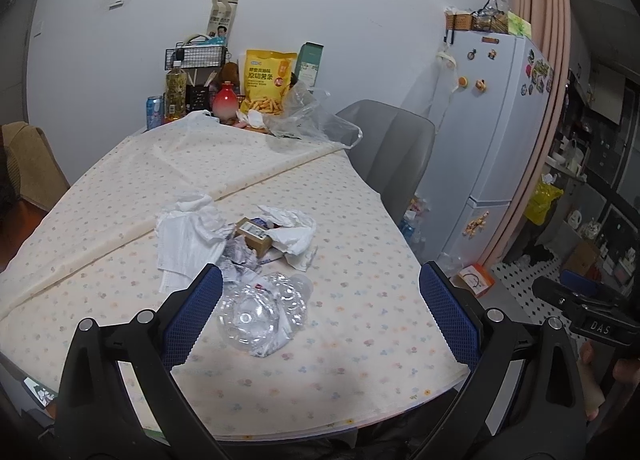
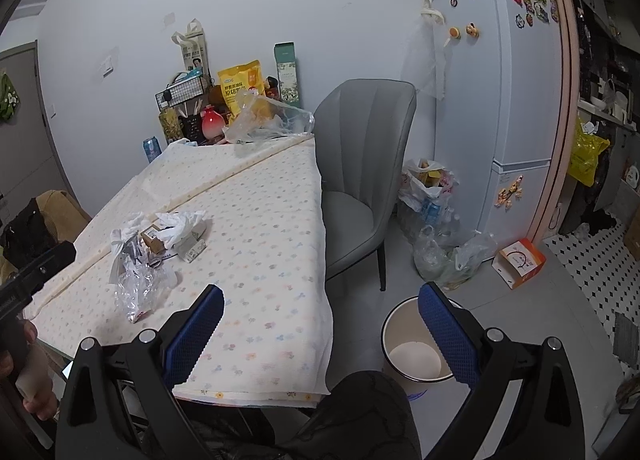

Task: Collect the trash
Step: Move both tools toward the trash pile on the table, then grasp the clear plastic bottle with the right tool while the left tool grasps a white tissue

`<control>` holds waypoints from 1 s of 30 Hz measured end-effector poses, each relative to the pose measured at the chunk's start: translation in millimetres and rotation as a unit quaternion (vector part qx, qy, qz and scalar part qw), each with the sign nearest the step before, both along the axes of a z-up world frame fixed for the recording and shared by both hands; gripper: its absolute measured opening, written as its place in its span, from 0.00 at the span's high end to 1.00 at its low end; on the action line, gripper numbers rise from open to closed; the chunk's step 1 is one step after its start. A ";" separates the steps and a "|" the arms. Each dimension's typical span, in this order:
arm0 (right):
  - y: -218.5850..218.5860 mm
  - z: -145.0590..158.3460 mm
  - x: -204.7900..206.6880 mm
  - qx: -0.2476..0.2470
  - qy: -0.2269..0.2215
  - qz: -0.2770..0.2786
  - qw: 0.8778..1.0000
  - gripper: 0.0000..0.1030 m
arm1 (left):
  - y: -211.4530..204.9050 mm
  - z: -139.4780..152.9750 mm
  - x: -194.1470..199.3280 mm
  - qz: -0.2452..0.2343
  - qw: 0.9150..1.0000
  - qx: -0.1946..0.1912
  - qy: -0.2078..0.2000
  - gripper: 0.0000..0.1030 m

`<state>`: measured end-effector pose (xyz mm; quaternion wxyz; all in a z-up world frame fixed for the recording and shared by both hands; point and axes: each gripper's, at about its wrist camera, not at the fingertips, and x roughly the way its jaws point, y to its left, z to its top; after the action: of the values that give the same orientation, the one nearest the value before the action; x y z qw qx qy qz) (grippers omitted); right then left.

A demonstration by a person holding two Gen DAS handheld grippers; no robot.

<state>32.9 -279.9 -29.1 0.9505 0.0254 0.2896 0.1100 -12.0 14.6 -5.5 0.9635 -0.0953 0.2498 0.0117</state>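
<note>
Left gripper (image 1: 320, 314) hangs over the near edge of the table (image 1: 360, 360), its 2 blue pads spread wide with nothing between them. Just past its left pad (image 1: 192, 316) lies a crushed clear bottle (image 1: 262, 314), flattened, its base turned toward the camera, resting on the flowered cloth (image 1: 120, 164). Touching the bottle's far side is the rest of the trash pile: crumpled printed paper (image 1: 240, 260), a small brown box (image 1: 253, 237) with a white label, lying tilted among the scraps, a folded white tissue (image 1: 188, 236) to its left and a wadded white tissue (image 1: 294, 230) to its right.

Right gripper (image 2: 320, 332) is also spread wide and empty, held off the table's right near corner. Its left pad (image 2: 196, 332) shows against the cloth; its right pad (image 2: 446, 336) overlaps the rim of a white bin (image 2: 394, 324) standing on the floor beside the table. In this view the trash pile (image 2: 156, 248) sits well to the left on the table, apart from the gripper.

Beyond the bin, a grey chair (image 2: 360, 180) stands against the table's right side. Near it on the floor are filled plastic bags (image 2: 432, 200) and an orange-and-white box (image 2: 520, 262), in front of a white fridge (image 2: 520, 100) with magnets.

At the table's far end, by the wall, stand a clear plastic bag (image 1: 312, 116), a yellow snack bag (image 1: 268, 80), a red vase (image 1: 226, 102), a tea bottle (image 1: 176, 90) and a blue can (image 1: 155, 111).
</note>
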 end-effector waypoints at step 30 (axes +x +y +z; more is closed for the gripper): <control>173.1 -44.9 53.6 0.006 0.080 0.222 0.972 0.08 | 117.8 -55.5 -1.8 0.115 0.990 -0.050 0.059 0.26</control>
<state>86.5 -106.9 -74.1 0.8756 -0.0247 0.3628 0.3180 -13.8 132.4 -61.0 0.9332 -0.1709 0.2941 0.1157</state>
